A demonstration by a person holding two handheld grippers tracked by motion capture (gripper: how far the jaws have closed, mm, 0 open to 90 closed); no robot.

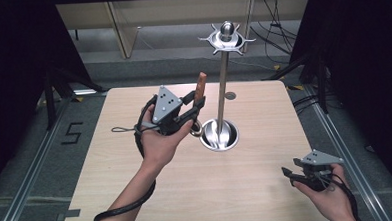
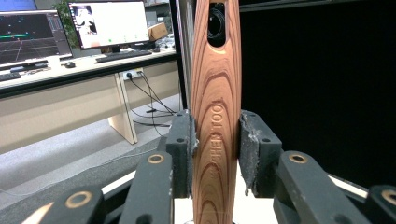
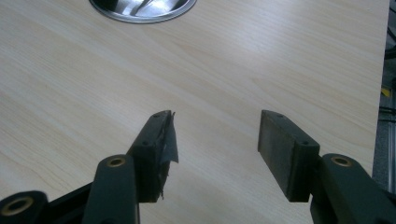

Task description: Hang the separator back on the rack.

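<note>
My left gripper (image 1: 197, 104) is raised over the middle of the table, shut on the wooden handle (image 1: 200, 85) of a utensil that stands upright. In the left gripper view both pads (image 2: 183, 140) press the sides of the handle (image 2: 216, 107), which has a hanging hole (image 2: 217, 23) near its top. A metal part of the utensil (image 1: 196, 129) shows below the jaws. Just to the right stands a steel hanging stand (image 1: 223, 84) with a hooked crown (image 1: 226, 38) and a round base (image 1: 219, 135). My right gripper (image 1: 288, 173) rests low at the front right, open with nothing between its fingers (image 3: 215, 140).
A thin cord loop (image 1: 122, 128) lies on the light wooden table (image 1: 197, 190) left of my left hand. A small round disc (image 1: 230, 95) sits behind the stand. The stand's base (image 3: 140, 9) lies ahead of the right gripper. Dark curtains flank both sides.
</note>
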